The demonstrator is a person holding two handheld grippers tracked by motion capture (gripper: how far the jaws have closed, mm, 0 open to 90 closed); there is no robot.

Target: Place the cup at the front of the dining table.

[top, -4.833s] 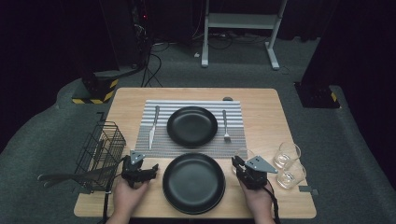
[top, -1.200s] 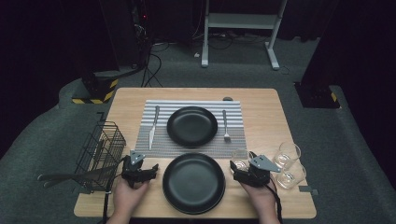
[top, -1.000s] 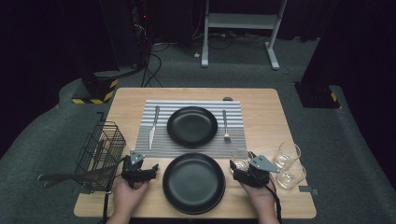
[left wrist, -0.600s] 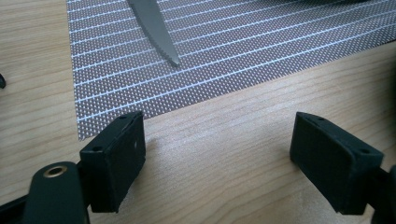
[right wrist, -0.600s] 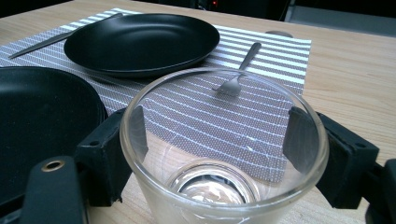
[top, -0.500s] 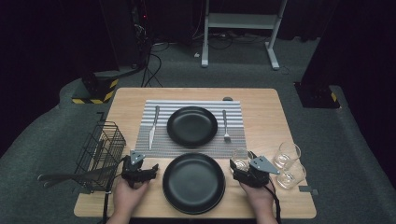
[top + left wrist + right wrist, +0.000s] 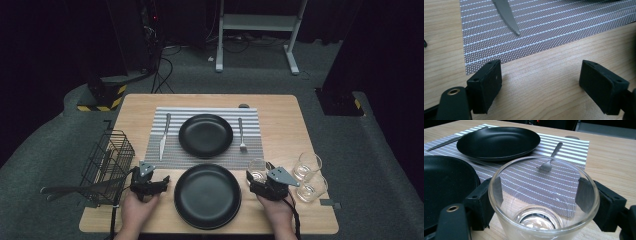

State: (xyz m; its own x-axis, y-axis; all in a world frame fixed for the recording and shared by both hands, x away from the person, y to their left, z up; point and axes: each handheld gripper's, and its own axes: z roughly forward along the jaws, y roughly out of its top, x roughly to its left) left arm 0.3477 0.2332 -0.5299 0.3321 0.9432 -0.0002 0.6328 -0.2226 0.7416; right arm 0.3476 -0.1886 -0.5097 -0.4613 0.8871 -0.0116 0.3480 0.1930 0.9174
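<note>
The glass [image 7: 543,202] sits between the jaws of our right tool [image 7: 261,182], standing upright on the table [image 7: 285,120] just past the near right corner of the striped mat [image 7: 205,152]. From the right gripper view, both black jaws press against its outer wall, so we judge the right tool to be clamped on the glass and holding it (whether the base is lifted or resting on the wood, we cannot tell). Our left tool [image 7: 541,82] is spread wide over bare wood, holding nothing, with the tip of the knife [image 7: 507,17] lying on the mat ahead of it.

The nearer black plate [image 7: 207,196] lies just beside the glass on its left, and the farther plate [image 7: 206,135] sits on the mat with the fork [image 7: 241,135] to its right. Two more glasses [image 7: 307,166] stand near the table's right edge, close behind our right hand [image 7: 272,210].

What worries us from here:
- The wall is smooth and round, so a loose squeeze could let it slip or tip once raised.
- A hard squeeze on thin glass could crack it.
- Swinging left may knock the rim of the near plate; drawing back could bump the two glasses behind.
- Setting it down half on the mat's edge could leave it leaning.
</note>
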